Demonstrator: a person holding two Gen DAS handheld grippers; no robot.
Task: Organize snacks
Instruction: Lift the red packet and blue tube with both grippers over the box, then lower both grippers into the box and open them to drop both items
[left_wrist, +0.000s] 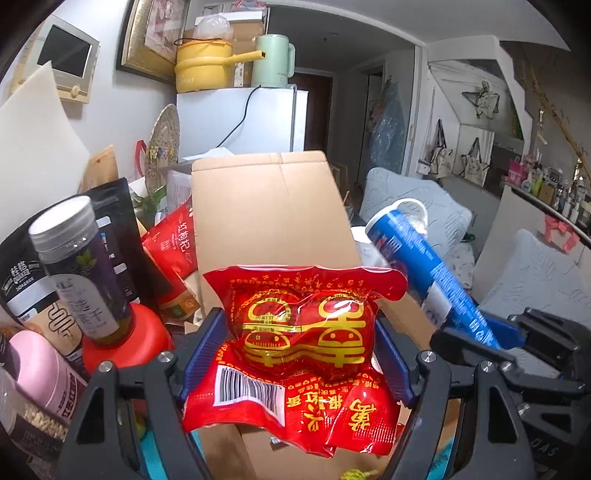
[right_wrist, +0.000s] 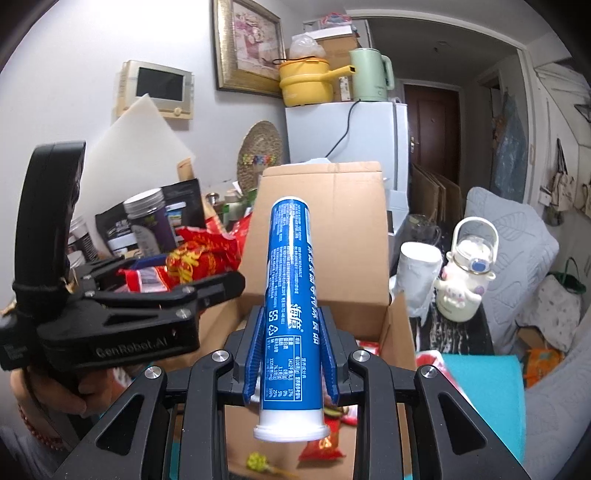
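Note:
My left gripper (left_wrist: 301, 325) is shut on a puffy red snack bag with gold characters (left_wrist: 295, 343), its blue pads (left_wrist: 202, 347) pressing both sides. It hovers over an open cardboard box (left_wrist: 266, 206). The right gripper (right_wrist: 291, 317) is shut on a blue and white tube (right_wrist: 288, 295), which points up and forward with its white end toward the camera. In the left wrist view the same blue tube (left_wrist: 417, 269) shows at the right with the right gripper's black body (left_wrist: 517, 350). From the right wrist view, the left gripper's body (right_wrist: 122, 325), the red bag (right_wrist: 199, 258) and the cardboard box (right_wrist: 325, 236) appear.
Left of the box crowd a purple-labelled jar (left_wrist: 81, 269) on a red lid, black pouches (left_wrist: 33, 288), a pink container (left_wrist: 40, 373) and a red packet (left_wrist: 173, 243). A white cartoon bottle (right_wrist: 465, 273) and white cup (right_wrist: 419, 277) stand right of it. A white fridge (left_wrist: 240, 122) rises behind.

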